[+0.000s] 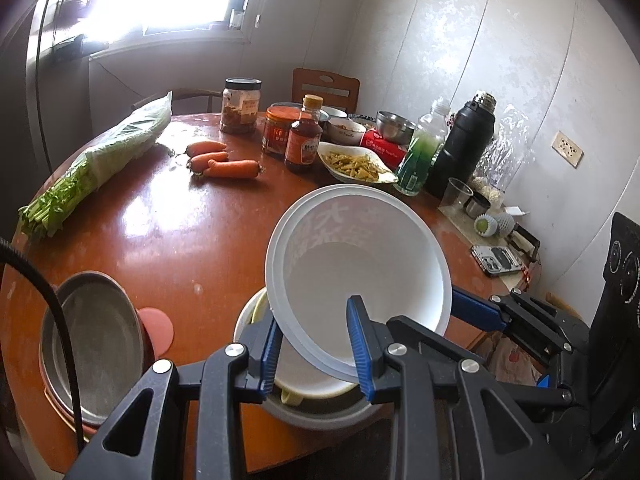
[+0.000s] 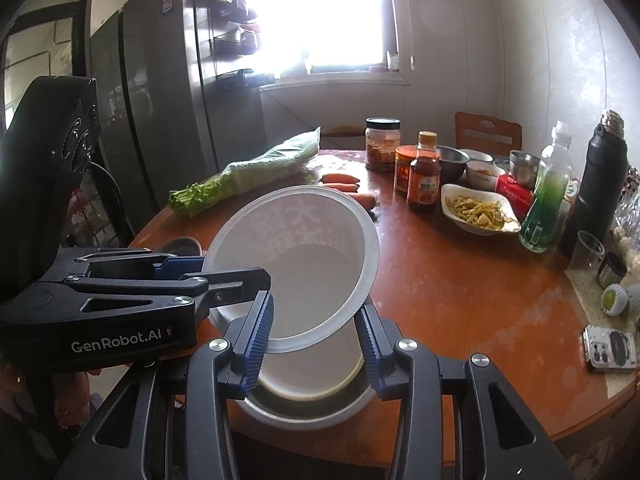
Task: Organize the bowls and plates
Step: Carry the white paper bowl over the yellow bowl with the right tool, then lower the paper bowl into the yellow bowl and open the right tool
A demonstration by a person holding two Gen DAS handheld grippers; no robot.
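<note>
- A round brown counter (image 1: pixel 160 248) fills most of both views, glossy and lit by a bright window behind it.
- A white plastic bowl (image 1: pixel 360 264) is the landmark here. It is tilted with its open mouth toward the cameras, held above the near edge of the counter.
- Directly under the white bowl sits a stack of bowls (image 2: pixel 304 404): a white one nested in a grey metal one, resting on the counter.
- The left tool (image 1: pixel 316 350) pinches the near rim of the white bowl, one blue pad inside the bowl and one outside.
- The right tool (image 2: pixel 314 342) pinches the same bowl's rim from the opposite side, again with one blue pad inside the wall and one outside.
- Left of the white bowl, at the counter's near edge, a metal plate (image 1: pixel 96 356) lies on other dishes.
- Far left of the bowl lies a long bag of green vegetables (image 1: pixel 100 156).
- Behind the bowl lie three carrots (image 1: pixel 224 160).
- Further behind the bowl stand a sauce bottle (image 1: pixel 304 140) and two jars.
- Just behind the bowl, to the right, is a white dish of yellow food (image 1: pixel 356 162).
- Right of that dish stand a green drink bottle (image 1: pixel 420 156) and a black flask (image 1: pixel 464 148).
- Well to the right of the bowl, a phone (image 1: pixel 496 260) lies flat near the counter's edge.
</note>
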